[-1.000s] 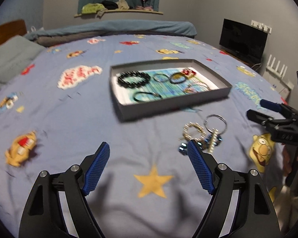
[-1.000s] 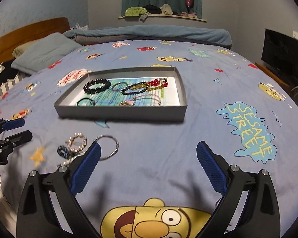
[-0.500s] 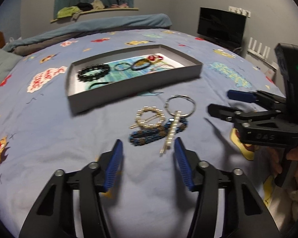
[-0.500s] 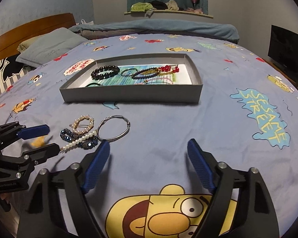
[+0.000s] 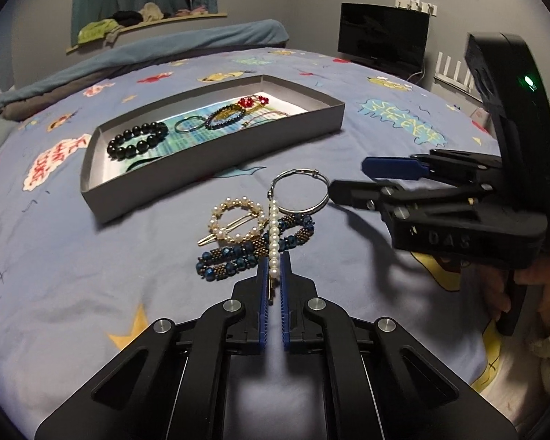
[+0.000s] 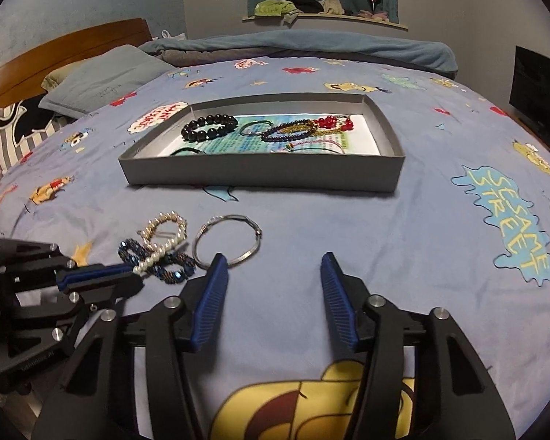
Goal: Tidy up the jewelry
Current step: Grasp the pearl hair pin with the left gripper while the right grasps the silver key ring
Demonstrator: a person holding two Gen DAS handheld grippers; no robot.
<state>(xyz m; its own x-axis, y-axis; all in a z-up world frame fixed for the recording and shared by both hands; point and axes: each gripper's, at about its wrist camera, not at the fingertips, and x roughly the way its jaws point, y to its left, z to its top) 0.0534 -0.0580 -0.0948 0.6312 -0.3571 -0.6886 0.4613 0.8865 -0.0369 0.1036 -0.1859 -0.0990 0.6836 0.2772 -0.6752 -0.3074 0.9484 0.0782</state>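
A grey tray [image 5: 216, 168] [image 6: 260, 176] on the bed holds a black bead bracelet [image 5: 137, 140], thin bands and red beads [image 5: 253, 101]. In front of it lie a pearl ring clip [image 5: 238, 220], a blue beaded bracelet [image 5: 253, 249], a silver hoop [image 5: 299, 190] [image 6: 228, 242] and a pearl bar clip [image 5: 274, 238] [image 6: 157, 253]. My left gripper [image 5: 274, 271] [image 6: 128, 275] is shut on the near end of the pearl bar clip. My right gripper [image 6: 271, 267] [image 5: 352, 178] is open and empty, just right of the silver hoop.
The blue cartoon bedsheet [image 6: 440, 242] covers the bed. Pillows [image 6: 102, 77] and a wooden headboard [image 6: 55, 51] are at the far left. A folded blanket [image 6: 297, 47] lies at the back. A black TV [image 5: 383, 33] stands to the right.
My left gripper moved forward to the loose jewelry and shut on the pearl bar clip. My right gripper closed in toward the silver hoop and narrowed a little.
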